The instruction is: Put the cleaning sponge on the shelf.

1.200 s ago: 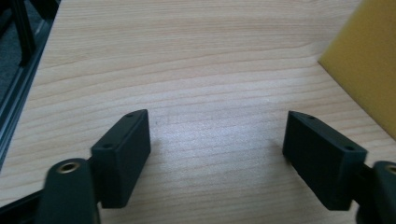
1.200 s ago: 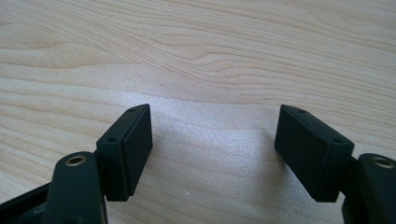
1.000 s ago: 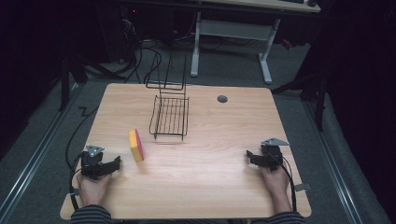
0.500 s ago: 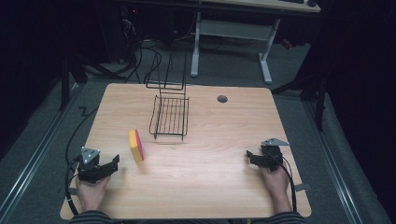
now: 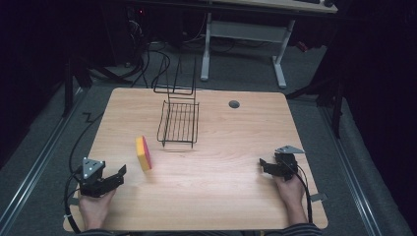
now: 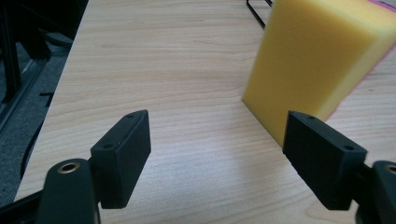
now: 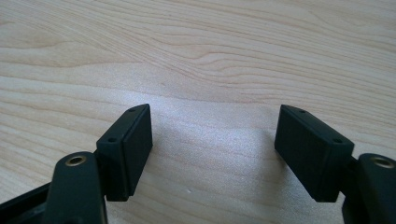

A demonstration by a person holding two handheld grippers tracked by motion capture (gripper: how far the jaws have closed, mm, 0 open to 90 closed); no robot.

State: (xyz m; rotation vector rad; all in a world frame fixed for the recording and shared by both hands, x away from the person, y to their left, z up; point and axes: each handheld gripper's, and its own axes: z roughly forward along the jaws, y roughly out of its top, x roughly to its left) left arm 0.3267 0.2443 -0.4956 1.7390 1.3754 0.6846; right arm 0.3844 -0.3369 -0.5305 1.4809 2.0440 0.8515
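Left tongs [image 5: 119,173] released, sponge [image 5: 143,153] at 1 o'clock; right tongs [image 5: 264,164] released. Risk: upright sponge tips if nudged off-centre.

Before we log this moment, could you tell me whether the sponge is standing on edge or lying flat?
On edge. The sponge stands on a narrow side on the table, its yellow face rising steeply in the left gripper view.

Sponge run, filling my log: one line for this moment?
left hand-held gripper: open, near sponge | right hand-held gripper: open, empty | sponge: on edge, untouched, beside wire rack
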